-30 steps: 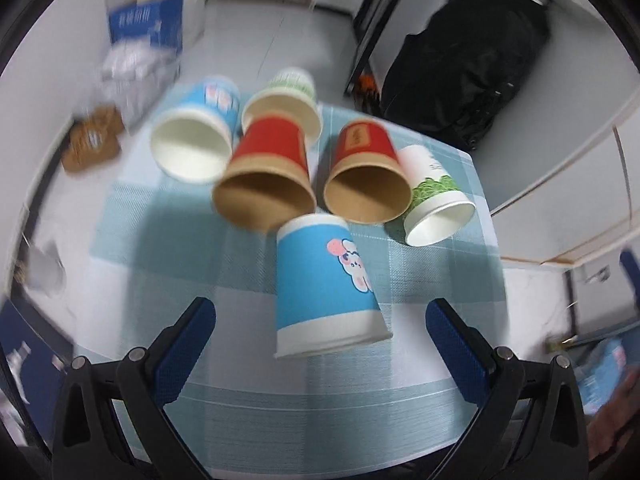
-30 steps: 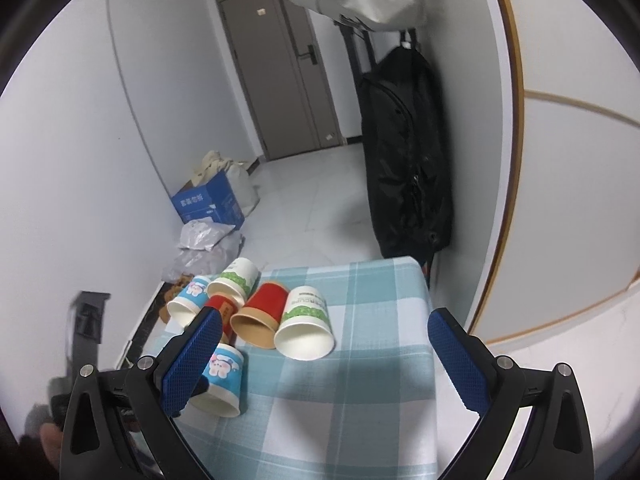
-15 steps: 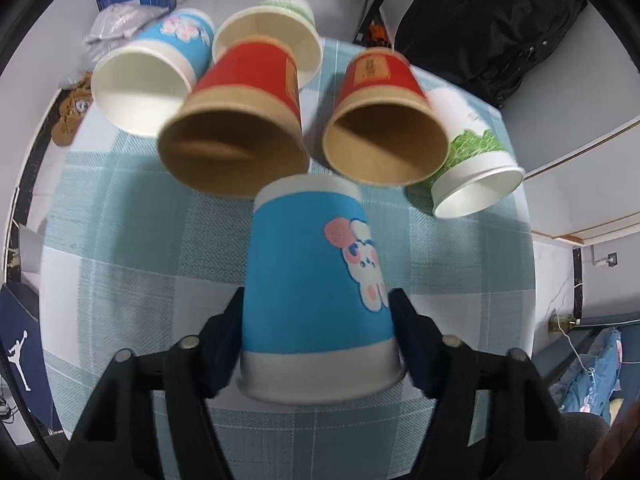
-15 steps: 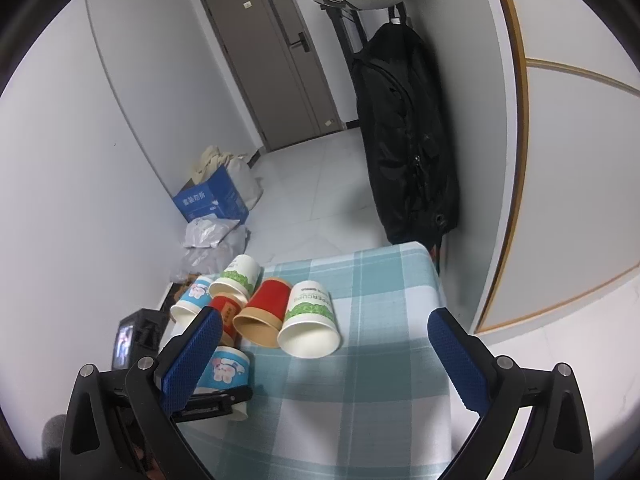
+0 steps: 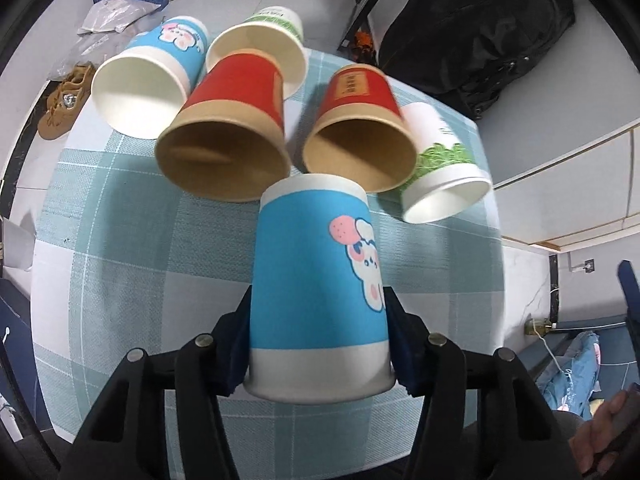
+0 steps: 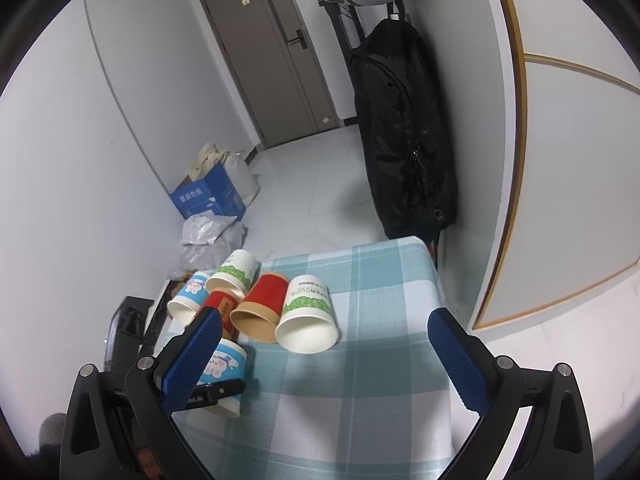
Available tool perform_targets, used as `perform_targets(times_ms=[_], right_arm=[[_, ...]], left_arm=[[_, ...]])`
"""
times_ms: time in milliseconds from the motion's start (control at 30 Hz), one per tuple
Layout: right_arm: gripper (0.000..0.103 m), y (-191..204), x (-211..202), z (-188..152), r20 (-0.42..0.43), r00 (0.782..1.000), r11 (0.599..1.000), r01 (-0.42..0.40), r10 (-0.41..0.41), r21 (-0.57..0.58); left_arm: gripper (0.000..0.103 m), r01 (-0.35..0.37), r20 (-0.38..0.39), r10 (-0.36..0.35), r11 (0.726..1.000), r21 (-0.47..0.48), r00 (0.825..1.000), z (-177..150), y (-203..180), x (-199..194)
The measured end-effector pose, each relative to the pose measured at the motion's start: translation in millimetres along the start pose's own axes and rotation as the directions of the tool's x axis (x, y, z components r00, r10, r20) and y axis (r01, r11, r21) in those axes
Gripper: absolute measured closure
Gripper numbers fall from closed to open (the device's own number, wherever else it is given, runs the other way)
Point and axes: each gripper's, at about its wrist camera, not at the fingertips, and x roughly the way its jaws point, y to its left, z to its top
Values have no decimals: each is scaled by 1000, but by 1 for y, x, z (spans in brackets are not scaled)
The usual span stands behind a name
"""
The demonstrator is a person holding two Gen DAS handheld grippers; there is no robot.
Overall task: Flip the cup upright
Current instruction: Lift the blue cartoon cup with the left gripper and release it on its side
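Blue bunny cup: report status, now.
Left gripper shut on blue bunny cup, still upside down. Right gripper open, idle. Red cups crowd close behind.

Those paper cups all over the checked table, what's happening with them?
A person is working with two handheld grippers. The left gripper has closed on the blue bunny cup, which stands mouth-down near the front of the checked table, ready to be flipped upright. Five other cups lie tipped on their sides behind it. The right gripper is open and holds nothing.

Checked table (image 6: 372, 392), seemingly six cups (image 5: 224, 152).
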Motion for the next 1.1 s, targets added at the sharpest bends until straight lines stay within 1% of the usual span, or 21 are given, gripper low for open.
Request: perform_targets(times_ms=[167,200,233,333,433,533,600,667,800,933,1100], right_arm=[[0,2,1,-2,-1,1000,1000,5,-5,-11],[0,3,1,-3,-2,1000,1000,5,-5,-11],[0,3,2,-3,-6,1000,1000,2,-2,-11],[1,3,7,-6,-31,999,1000,-9,9,-6],[4,5,13,-10,-58,998,1000,-16,15,-15],[4,8,12,-13,-55,998,999,-18,17,-28],[4,9,11,-15,-51,999,999,-21,19,-33],[5,11,10,-18,-44,999,999,-16,14,-41],[4,13,10,-25,-50,999,999,-1,-2,-45],[4,16,12,-35,-75,997,1000,9,-11,-29],[4,24,6,-43,-69,997,999,24,-28,-49]], left_arm=[[52,41,29,-42,999,27,999,-7,-4,-27],[52,46,36,-47,998,32,998,-2,0,-27],[52,49,42,-50,998,38,998,2,-1,-31],[52,38,69,-42,997,61,997,-3,-1,-49],[52,65,84,-69,997,52,994,-5,0,-55],[52,73,86,-78,996,57,993,-14,-1,-61],[52,55,94,-61,996,67,994,-20,-1,-63],[52,54,95,-61,996,70,994,-22,-4,-57],[52,53,86,-58,997,53,995,-36,8,-51],[52,70,79,-73,997,41,994,-46,18,-42],[52,90,81,-93,995,41,992,-53,24,-29]])
